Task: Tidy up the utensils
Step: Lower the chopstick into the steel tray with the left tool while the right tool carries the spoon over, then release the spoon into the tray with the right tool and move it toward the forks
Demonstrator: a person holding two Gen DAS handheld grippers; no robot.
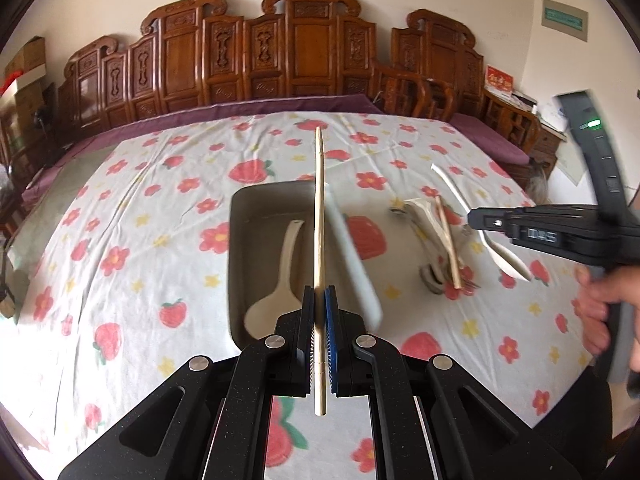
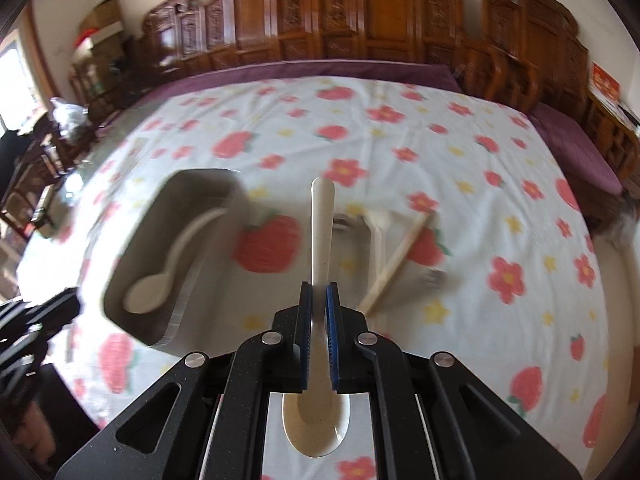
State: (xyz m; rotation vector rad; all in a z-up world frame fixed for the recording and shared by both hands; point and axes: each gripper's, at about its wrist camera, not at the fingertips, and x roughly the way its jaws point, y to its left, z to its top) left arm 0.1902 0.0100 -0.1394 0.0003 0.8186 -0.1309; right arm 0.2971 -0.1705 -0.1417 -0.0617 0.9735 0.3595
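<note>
Tray on the flowered sheet, one spoon already inside, is the target. The left gripper pinches a chopstick pointing straight ahead above the tray's right wall. The right gripper clamps a pale spoon by its handle; the tray lies to its left, likely farther off, though blur hampers judgement.

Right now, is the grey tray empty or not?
Not empty. One cream spoon lies inside the grey tray; nothing else shows in it.
</note>
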